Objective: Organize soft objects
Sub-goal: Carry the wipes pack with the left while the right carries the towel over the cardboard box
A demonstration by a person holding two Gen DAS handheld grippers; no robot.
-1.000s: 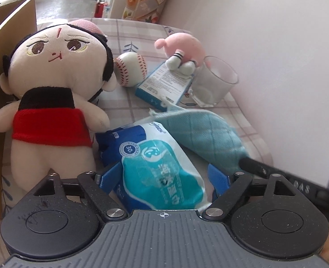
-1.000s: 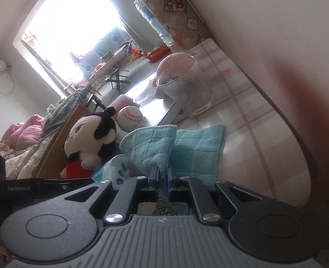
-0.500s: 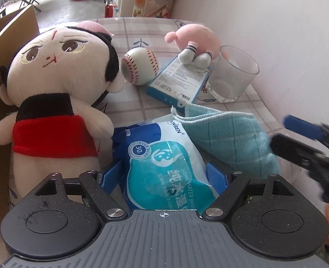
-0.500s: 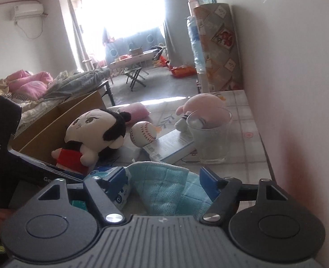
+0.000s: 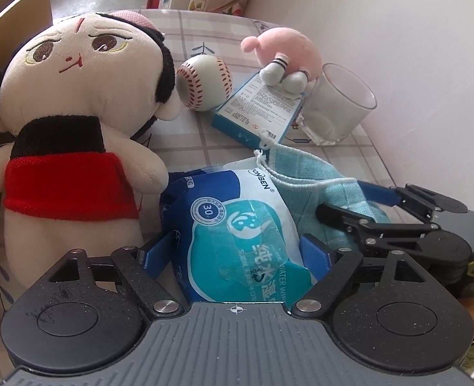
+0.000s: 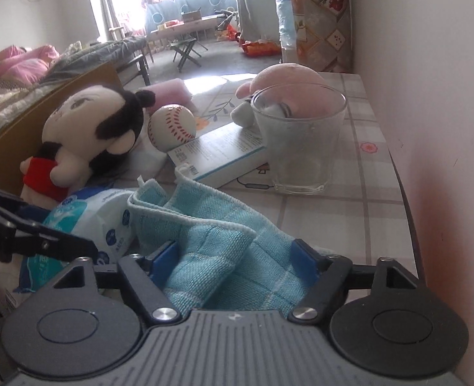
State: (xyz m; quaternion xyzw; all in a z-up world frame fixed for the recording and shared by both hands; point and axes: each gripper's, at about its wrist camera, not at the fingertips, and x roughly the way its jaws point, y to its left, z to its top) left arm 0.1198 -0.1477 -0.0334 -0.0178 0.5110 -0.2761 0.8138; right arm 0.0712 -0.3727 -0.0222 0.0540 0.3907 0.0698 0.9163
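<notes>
A blue and teal wet-wipe pack (image 5: 240, 225) lies between the open jaws of my left gripper (image 5: 237, 254); the blue pads stand beside it. A light blue towel (image 6: 224, 251) lies crumpled to its right, between the open jaws of my right gripper (image 6: 233, 260), which also shows in the left wrist view (image 5: 349, 204). A plush doll (image 5: 73, 122) with black hair and a red top sits at the left. A pink plush toy (image 5: 288, 51) rests on a blue and white box (image 5: 259, 109).
A baseball (image 5: 205, 82) lies between the doll and the box. A glass cup (image 5: 336, 106) stands near the wall on the checked tablecloth (image 5: 185, 138). A cardboard box wall (image 5: 15, 13) rises at the left. A white wall borders the right side.
My right gripper opened from shut, levelled out and now straddles the towel. My left gripper edged forward around the wipe pack.
</notes>
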